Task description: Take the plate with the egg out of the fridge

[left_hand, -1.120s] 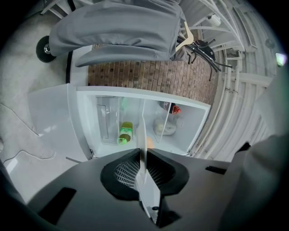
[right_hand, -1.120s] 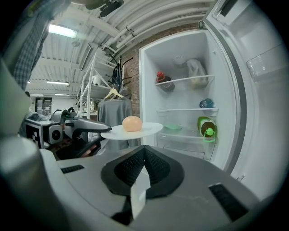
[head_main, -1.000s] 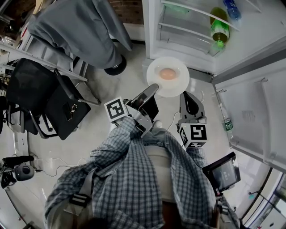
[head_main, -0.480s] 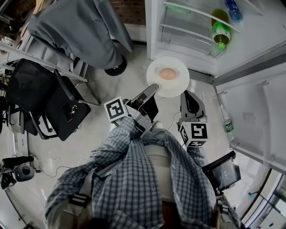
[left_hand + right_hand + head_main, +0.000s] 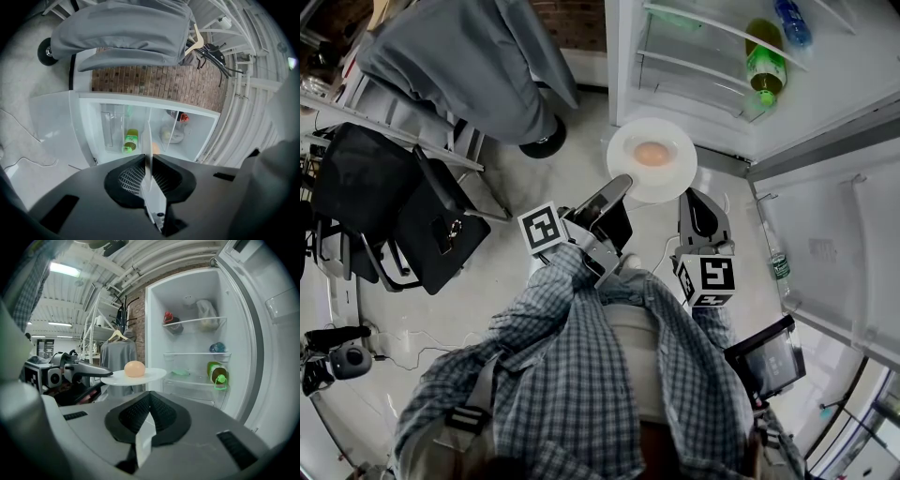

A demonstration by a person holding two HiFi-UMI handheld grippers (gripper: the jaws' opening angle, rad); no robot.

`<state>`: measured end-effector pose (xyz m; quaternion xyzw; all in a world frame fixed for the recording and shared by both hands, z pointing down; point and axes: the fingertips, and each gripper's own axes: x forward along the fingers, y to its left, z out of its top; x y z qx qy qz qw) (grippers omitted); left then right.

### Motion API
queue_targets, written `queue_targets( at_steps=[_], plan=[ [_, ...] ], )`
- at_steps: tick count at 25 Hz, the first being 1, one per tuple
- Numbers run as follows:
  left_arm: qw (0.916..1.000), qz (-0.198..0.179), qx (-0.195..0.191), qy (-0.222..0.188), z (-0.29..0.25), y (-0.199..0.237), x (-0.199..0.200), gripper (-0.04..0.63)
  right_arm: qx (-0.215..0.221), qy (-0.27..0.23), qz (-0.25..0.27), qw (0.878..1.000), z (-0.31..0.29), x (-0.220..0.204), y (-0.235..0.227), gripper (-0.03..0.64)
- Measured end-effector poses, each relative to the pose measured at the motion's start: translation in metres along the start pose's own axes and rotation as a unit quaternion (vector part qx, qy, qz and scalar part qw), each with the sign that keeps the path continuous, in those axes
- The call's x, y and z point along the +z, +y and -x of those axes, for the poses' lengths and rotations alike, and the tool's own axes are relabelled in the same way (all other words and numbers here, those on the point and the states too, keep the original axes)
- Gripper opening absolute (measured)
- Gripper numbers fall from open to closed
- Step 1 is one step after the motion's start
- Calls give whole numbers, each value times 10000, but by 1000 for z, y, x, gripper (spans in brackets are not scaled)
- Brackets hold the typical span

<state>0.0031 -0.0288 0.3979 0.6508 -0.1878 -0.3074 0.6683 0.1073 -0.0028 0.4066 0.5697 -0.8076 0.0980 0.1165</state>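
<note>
The left tool (image 5: pixel 622 184) is clenched on the near rim of the white plate (image 5: pixel 677 174). In the left gripper view the plate runs edge-on between the two ribbed pads, which press on it from both sides. The plate is level and carries the egg (image 5: pixel 652 154) at its centre. It is outside the fridge (image 5: pixel 848 66), just in front of the open compartment and above the pale floor (image 5: pixel 544 183). The right tool (image 5: pixel 695 202) is beside the plate's near right edge but apart from it. Its jaws are closed together with nothing between them. The right gripper view shows the plate and egg from the side, with the left tool gripping the rim at the left. The fridge door (image 5: pixel 839 234) stands fully open at the right. Inside the fridge, a green bottle (image 5: pixel 760 64) lies on a shelf. A blue bottle (image 5: pixel 787 19) lies on the shelf beyond it. The lowest shelf, nearest the plate, is a clear panel (image 5: pixel 675 70). To the left of the fridge, a grey garment (image 5: pixel 473 52) hangs over a metal rack (image 5: pixel 403 127). A black chair (image 5: pixel 394 202) stands beside the rack. The person's plaid shirt (image 5: pixel 581 375) fills the lower part of the head view.
</note>
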Motion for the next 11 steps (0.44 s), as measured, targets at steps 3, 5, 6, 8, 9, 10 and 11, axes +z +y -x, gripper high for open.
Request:
queue_targets(
  at_steps=[3, 5, 6, 8, 9, 10, 11],
  plan=[
    [10000, 11, 8, -10, -1, 0, 1, 46, 21, 27, -12, 10000, -2, 2, 1, 6],
    [10000, 14, 8, -11, -2, 1, 1, 46, 23, 40, -19, 10000, -3, 0, 0, 6],
    [10000, 13, 8, -9, -2, 2, 1, 46, 24, 40, -19, 10000, -3, -1, -1, 6],
    [10000, 12, 11, -4, -4, 3, 2, 46, 22, 49, 8, 10000, -4, -5, -3, 6],
    [10000, 14, 11, -3, -4, 4, 2, 46, 23, 68, 19, 10000, -5, -6, -4, 6],
    [10000, 17, 10, -2, -5, 4, 2, 47, 25, 95, 22, 9999, -5, -7, -4, 6],
    [10000, 21, 7, -1, -5, 3, 2, 47, 28, 121, 23, 9999, -5, -8, -5, 6]
  ],
)
